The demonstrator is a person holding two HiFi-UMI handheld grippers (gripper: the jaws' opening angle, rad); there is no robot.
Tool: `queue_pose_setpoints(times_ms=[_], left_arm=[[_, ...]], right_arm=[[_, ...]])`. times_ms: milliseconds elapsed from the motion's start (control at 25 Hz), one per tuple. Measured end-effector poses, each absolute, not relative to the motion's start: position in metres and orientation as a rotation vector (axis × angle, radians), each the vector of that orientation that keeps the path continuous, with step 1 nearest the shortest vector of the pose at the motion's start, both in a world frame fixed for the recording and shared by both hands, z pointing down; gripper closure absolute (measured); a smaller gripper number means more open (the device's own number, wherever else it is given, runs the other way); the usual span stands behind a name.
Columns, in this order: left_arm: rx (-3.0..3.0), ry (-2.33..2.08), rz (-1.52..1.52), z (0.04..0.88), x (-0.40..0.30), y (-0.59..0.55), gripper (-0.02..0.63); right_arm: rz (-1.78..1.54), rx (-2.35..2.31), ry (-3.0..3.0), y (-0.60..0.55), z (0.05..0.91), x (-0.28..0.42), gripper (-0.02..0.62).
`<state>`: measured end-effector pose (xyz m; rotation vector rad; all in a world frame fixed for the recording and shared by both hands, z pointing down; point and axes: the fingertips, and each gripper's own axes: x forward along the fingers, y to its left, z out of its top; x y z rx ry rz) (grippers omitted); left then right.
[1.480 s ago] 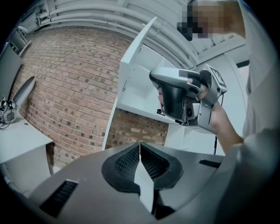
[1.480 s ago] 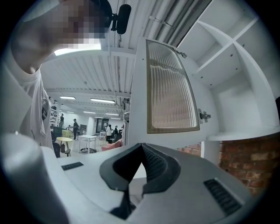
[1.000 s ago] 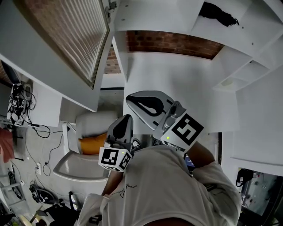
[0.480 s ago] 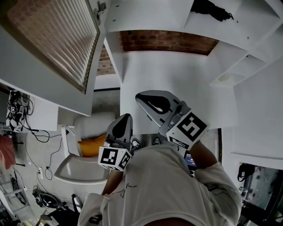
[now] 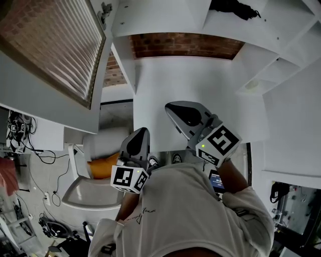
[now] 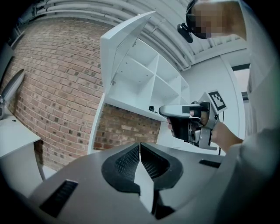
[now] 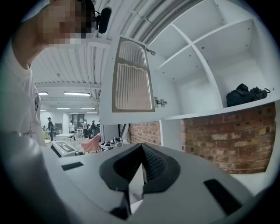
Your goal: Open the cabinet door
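Head view, then each gripper view: cabinet door wide open, both grippers clenched on nothing

Head view: the cabinet door (image 5: pixel 50 50), white frame w/ ribbed glass panel, stands swung out at upper left, well apart from both grippers. White shelves (image 5: pixel 200 75) lie open ahead, w/ brick wall (image 5: pixel 185 46) showing behind them. A black bag (image 5: pixel 235 7) sits on an upper shelf. The left gripper (image 5: pixel 143 133) is low at centre. The right gripper (image 5: pixel 173 108) is near it, to the right and a bit closer to the cabinet. Neither touches door or shelf.

Left gripper view: the left gripper (image 6: pixel 140 146) has its jaws pressed together, nothing btwn them. The door (image 6: pixel 124 39) shows edge-on above, tilted out from the shelves (image 6: pixel 151 87). Brick wall (image 6: pixel 52 87) fills the left side. The right gripper (image 6: pixel 164 110) hangs at right in front of the cabinet, apart from it.

Right gripper view: the right gripper (image 7: pixel 141 148) is also clenched tight & empty. The door (image 7: pixel 130 81) stands open above the jaws, panel facing the camera, w/ a hinge (image 7: pixel 159 103) at its right edge. The shelves (image 7: pixel 205 48) are at right, the black bag (image 7: pixel 245 94) on one, brick (image 7: pixel 227 135) below.
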<state>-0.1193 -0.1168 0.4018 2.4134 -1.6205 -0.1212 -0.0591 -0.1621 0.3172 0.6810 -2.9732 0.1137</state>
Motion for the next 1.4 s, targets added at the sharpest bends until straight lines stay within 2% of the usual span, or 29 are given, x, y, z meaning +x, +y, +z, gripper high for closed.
queue_pose_setpoints(times_ms=[1400], left_arm=[[2.465, -1.507, -0.075, 0.409, -0.086, -0.141, 0.586]], right_arm=[[0.351, 1.033, -2.753, -0.185, 0.392, 0.039, 0.572]])
